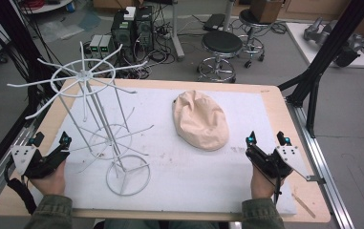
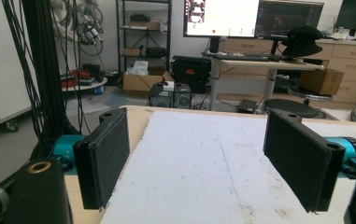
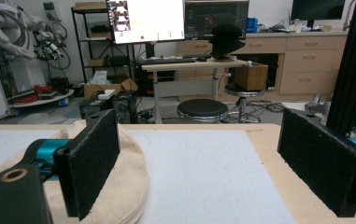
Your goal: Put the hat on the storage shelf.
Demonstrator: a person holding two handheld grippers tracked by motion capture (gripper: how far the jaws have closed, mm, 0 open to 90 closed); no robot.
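Your right hand-held gripper rests on the worktop with jaws apart, the beige cap lying just ahead to its left, untouched.

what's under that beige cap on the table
The beige cap lies flat on the white mat that covers the wooden table. Its edge rests on the mat all round, so whatever might be beneath its crown is hidden.
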